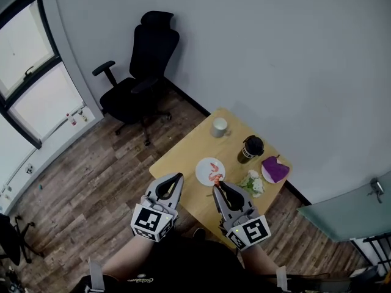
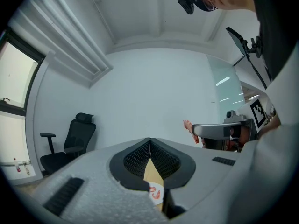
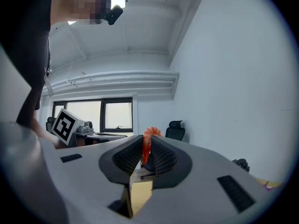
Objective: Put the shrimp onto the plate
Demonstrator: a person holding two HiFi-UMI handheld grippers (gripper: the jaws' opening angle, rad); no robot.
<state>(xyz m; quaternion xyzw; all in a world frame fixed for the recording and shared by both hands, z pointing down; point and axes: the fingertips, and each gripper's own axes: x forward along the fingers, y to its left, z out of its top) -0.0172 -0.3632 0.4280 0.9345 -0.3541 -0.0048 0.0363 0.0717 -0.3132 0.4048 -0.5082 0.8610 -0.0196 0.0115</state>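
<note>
A white plate (image 1: pixel 206 174) lies on the small wooden table (image 1: pixel 183 157), with some orange shrimp on it. My right gripper (image 1: pixel 216 188) hovers above the plate's near right edge, shut on an orange shrimp (image 3: pixel 146 146) that stands up between its black pads. The left gripper view shows that held shrimp (image 2: pixel 188 125) hanging at the tip of the right gripper (image 2: pixel 198 130). My left gripper (image 1: pixel 178 177) is raised over the table's near edge, left of the plate, jaws shut with nothing in them (image 2: pixel 150 142). Through the gap below its jaws, part of the plate (image 2: pixel 156 193) shows.
On the table's far side stand a white cup (image 1: pixel 219 127) and a dark lidded cup (image 1: pixel 250 148). A purple item on a small dish (image 1: pixel 275 169) and a pale bunch of greens (image 1: pixel 252 184) lie to the right. A black office chair (image 1: pixel 139 72) stands by the wall.
</note>
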